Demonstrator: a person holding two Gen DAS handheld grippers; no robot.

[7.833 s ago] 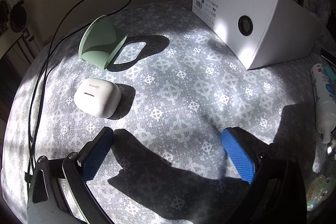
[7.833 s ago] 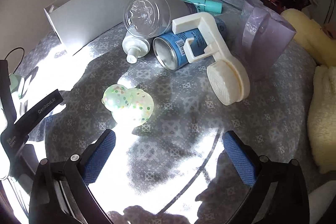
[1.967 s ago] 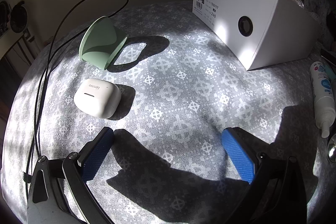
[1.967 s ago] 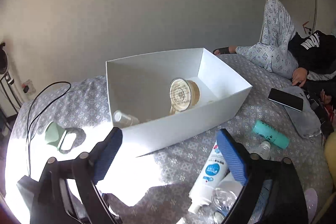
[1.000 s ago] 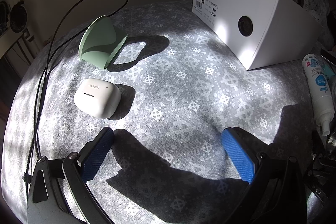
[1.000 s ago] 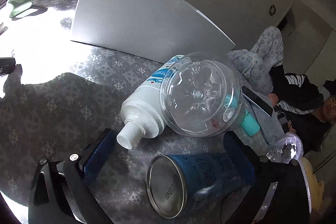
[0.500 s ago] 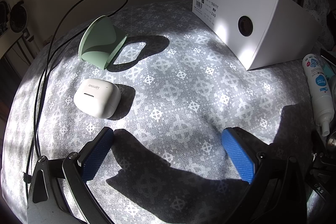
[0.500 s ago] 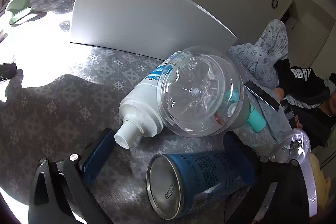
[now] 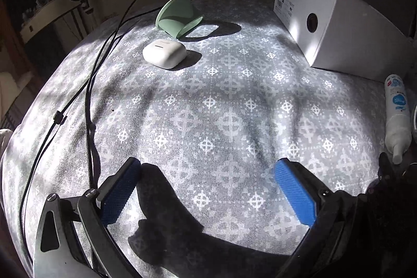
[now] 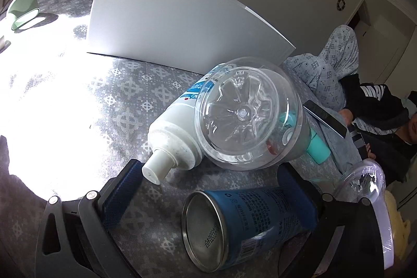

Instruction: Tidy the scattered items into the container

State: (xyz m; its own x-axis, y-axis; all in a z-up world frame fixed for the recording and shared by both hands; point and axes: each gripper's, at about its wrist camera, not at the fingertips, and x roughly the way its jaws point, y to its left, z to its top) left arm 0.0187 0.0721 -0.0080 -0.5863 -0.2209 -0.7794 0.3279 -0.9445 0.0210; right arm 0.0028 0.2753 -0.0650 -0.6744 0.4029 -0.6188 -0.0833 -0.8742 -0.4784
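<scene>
A: Where are we? Our right gripper (image 10: 208, 171) has dropped from over the white box (image 10: 166, 22) down to the pile beside it, and over the last second it has crept closer to the blue can (image 10: 250, 223).

B: Right. Its jaws stand wide apart and hold nothing. The can lies on its side between the blue pads (image 10: 122, 189), closer to the right-hand one, with its metal base toward us. We judge that it is the next pick.

A: And the rest of the pile?

B: The white pump bottle (image 10: 177, 132) lies just behind, its nozzle near the left-hand pad. The clear plastic bottle (image 10: 247, 116) rests against it. A teal tube (image 10: 316, 147) shows behind that.

A: Has our left gripper (image 9: 208, 186) changed?

B: Yes. It has pulled back and risen in the last half second, so the white earbud case (image 9: 164, 53) and the green holder (image 9: 179, 14) now sit further ahead. It is fully open too, and empty, over the patterned bedspread (image 9: 221, 108).

A: So the earbud case waits?

B: It seems so. Several items lie outside the box, so much of the tidying remains.
</scene>
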